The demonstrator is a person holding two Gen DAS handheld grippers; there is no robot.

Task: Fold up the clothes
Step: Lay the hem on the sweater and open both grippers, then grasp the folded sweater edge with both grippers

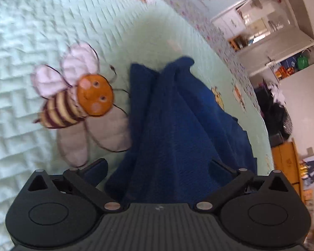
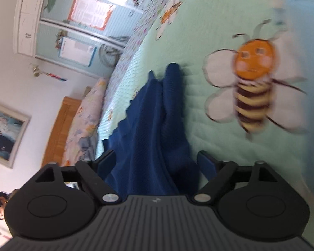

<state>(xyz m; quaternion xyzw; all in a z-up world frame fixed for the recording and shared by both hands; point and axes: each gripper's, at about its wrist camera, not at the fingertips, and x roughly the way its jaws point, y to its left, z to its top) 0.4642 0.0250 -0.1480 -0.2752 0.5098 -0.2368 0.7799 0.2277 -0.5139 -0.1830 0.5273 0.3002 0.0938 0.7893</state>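
Observation:
A dark blue garment [image 1: 173, 115] lies bunched in long folds on the pale green quilt [image 1: 52, 21], running away from the camera. My left gripper [image 1: 159, 166] is open, its fingers wide apart on either side of the cloth's near end, not pinching it. In the right wrist view the same blue garment [image 2: 155, 108] lies in ridges on the quilt [image 2: 198, 21]. My right gripper [image 2: 156, 161] is also open, straddling the near end of the cloth. How far the cloth runs under either gripper body is hidden.
A stitched bee [image 1: 81, 98] on the quilt lies beside the garment, also seen as the bee [image 2: 253, 87] to its right. The bed's edge [image 1: 251, 96] curves past the cloth. A pillow [image 2: 85, 121], wooden headboard [image 2: 58, 129] and white wardrobe [image 2: 73, 31] stand beyond.

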